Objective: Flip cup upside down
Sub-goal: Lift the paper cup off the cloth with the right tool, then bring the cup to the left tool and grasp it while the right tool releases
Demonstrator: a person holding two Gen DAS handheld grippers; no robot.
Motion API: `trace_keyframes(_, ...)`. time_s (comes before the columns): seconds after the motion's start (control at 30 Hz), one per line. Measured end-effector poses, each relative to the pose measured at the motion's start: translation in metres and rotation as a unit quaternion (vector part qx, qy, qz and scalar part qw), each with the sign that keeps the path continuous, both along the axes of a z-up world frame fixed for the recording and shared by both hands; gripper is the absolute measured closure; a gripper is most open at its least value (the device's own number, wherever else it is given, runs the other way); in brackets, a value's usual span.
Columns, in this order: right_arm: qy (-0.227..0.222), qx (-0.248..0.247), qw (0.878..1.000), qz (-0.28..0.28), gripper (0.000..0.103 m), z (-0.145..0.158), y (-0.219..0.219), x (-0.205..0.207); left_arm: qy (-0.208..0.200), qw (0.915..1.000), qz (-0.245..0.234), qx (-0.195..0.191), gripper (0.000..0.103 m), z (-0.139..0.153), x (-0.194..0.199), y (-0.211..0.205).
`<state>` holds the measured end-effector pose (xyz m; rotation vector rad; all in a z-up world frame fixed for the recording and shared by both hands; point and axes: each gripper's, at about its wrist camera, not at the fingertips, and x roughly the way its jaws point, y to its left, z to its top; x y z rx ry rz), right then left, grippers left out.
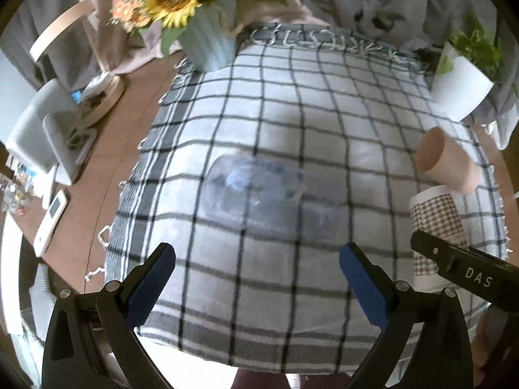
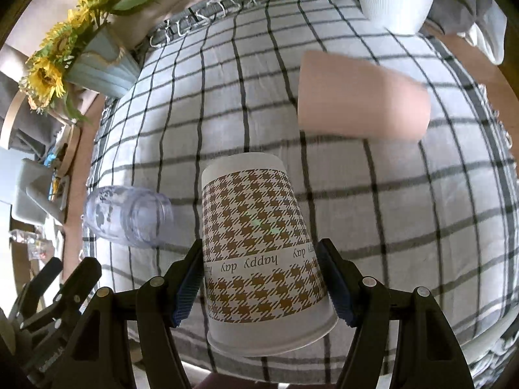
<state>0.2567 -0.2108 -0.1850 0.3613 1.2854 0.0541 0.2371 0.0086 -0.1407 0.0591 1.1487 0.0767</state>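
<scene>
A white paper cup [image 2: 259,246] with a brown houndstooth pattern and "happy day" print stands upside down, base up, between the fingers of my right gripper [image 2: 261,278], which is shut on it. It also shows in the left wrist view [image 1: 434,223]. A clear plastic cup [image 1: 253,191] lies on its side on the checked cloth ahead of my open, empty left gripper [image 1: 258,275]; it also shows in the right wrist view [image 2: 128,215]. A pink cup [image 2: 360,97] lies on its side beyond, seen also in the left wrist view [image 1: 444,162].
A checked cloth [image 1: 292,103] covers the round wooden table [image 1: 107,149]. A blue pot of sunflowers [image 1: 207,39] stands at the far left, a white plant pot [image 1: 460,87] at the far right. A remote [image 1: 50,223] and white devices lie at the left.
</scene>
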Motion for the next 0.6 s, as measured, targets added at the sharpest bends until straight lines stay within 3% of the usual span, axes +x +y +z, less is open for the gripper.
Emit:
trace_keyframes(0.27, 0.014, -0.008, 1.0, 0.007, 0.035, -0.023, 0.008, 0.0, 0.029, 0.9994, 0.009, 0.013, 0.0, -0.021, -0.009, 0.008)
trace_keyframes(0.6, 0.023, -0.006, 1.0, 0.012, 0.035, -0.031, 0.012, 0.002, 0.043, 0.9988, 0.022, 0.011, 0.0, -0.031, -0.008, 0.012)
